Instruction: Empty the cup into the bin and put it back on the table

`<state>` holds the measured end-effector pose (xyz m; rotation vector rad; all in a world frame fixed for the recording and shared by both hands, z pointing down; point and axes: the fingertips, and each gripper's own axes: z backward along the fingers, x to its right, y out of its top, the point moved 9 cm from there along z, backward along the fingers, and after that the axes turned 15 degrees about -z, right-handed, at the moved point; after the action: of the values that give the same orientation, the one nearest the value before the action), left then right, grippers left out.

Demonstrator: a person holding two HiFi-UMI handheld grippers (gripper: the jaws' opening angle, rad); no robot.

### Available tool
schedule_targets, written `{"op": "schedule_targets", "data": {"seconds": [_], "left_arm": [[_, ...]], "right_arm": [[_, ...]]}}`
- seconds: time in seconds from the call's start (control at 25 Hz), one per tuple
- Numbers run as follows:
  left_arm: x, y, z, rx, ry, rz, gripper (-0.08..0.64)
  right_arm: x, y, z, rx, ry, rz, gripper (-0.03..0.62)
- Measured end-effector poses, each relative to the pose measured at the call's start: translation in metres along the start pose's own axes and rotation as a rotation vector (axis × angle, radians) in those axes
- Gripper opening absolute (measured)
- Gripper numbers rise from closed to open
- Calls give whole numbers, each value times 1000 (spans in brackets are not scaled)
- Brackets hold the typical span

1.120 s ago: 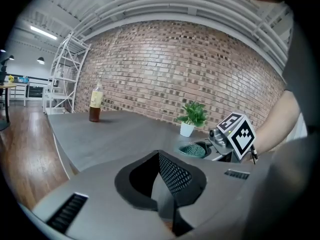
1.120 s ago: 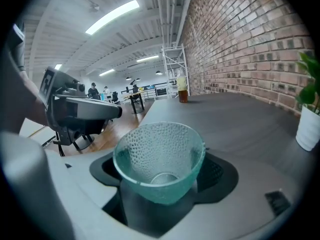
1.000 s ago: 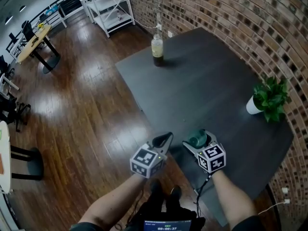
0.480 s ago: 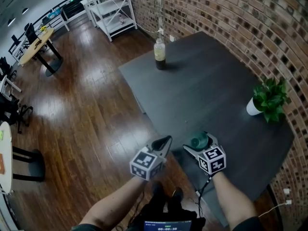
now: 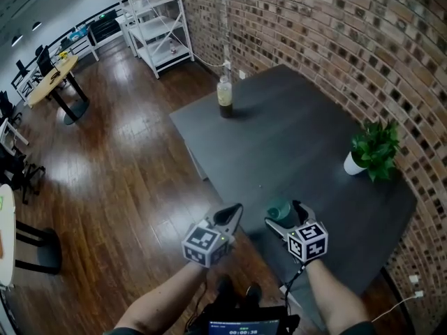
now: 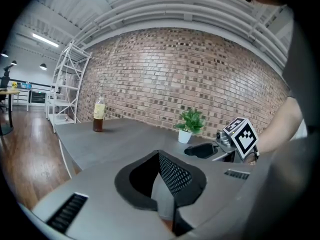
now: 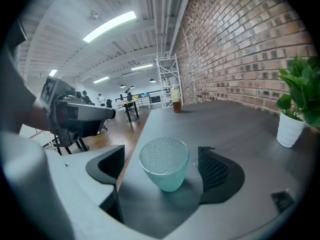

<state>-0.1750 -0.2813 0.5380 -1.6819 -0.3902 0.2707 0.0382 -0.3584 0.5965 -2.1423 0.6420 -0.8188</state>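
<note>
1. The left gripper [image 5: 232, 215] is held just beside the edge of the counter [image 5: 293, 138], with its fingers clenched together on nothing.
2. The translucent teal cup [image 7: 164, 165] is stood upright on the counter near that edge. It is flanked by the fingers [image 7: 216, 171] of the right gripper [image 5: 285, 212], which have just been opening and are released, clear of its sides.
3. A potted plant [image 5: 370, 152] is seen well apart, by the brick wall.
</note>
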Motion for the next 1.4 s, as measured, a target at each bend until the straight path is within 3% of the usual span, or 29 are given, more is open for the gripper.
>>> {"op": "schedule_targets", "data": {"seconds": [0.16,0.4,0.56,0.64,1.0,1.08,1.4], "left_arm": [[6,16,16,26,21,30,2],[21,40,33,61,18,-4,2],[31,51,40,75,6,-14,2],[36,57,45,83,1,-18,2],[55,83,52,148,-81,-61,2],[61,89,54,164,-96,-62,2],[67,106,61,191,-97,-75,2]], "right_arm": [[-13,3,25,38,2,-61,469],[-25,14,64,109,-5,-74,236],[-35,25,86,147,-3,-44,189],[-41,30,98,172,-6,-41,119],[-60,51,145,259,0,-15,77],[-62,53,154,274,-18,-17,6],[-71,57,184,287,-28,-13,5]]}}
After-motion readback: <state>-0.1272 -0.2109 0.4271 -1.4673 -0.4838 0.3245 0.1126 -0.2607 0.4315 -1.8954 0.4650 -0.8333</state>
